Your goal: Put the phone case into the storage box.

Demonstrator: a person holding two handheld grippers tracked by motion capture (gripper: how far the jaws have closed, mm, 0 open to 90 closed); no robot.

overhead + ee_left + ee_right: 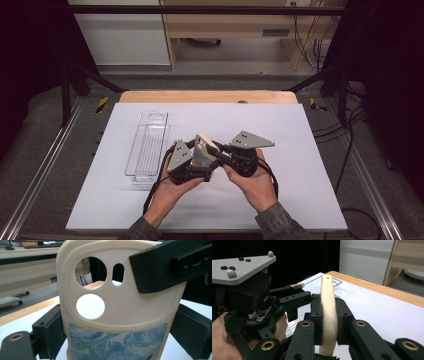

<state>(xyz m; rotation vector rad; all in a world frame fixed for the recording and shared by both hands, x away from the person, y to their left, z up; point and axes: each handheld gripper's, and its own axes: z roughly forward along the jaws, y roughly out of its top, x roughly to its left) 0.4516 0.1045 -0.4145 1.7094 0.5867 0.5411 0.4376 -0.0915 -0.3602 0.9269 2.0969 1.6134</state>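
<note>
Above the table [300, 200], both claws, left [200, 159] and right [216, 159], clamp the phone case [204, 150].

We are seeing the phone case [120, 315] running off the bottom edge, its painted swirls cut short, with black jaws hiding both sides.

I see both hands low over the desk near its front edge, forearms coming in from below and angled toward each other. My left gripper [192, 162] has its fingers [51, 336] closed on the phone case [205, 150] by its side edges. My right gripper [227, 155] has its fingers [317, 320] clamped flat on the case's faces, meeting the left nose to nose.
</note>
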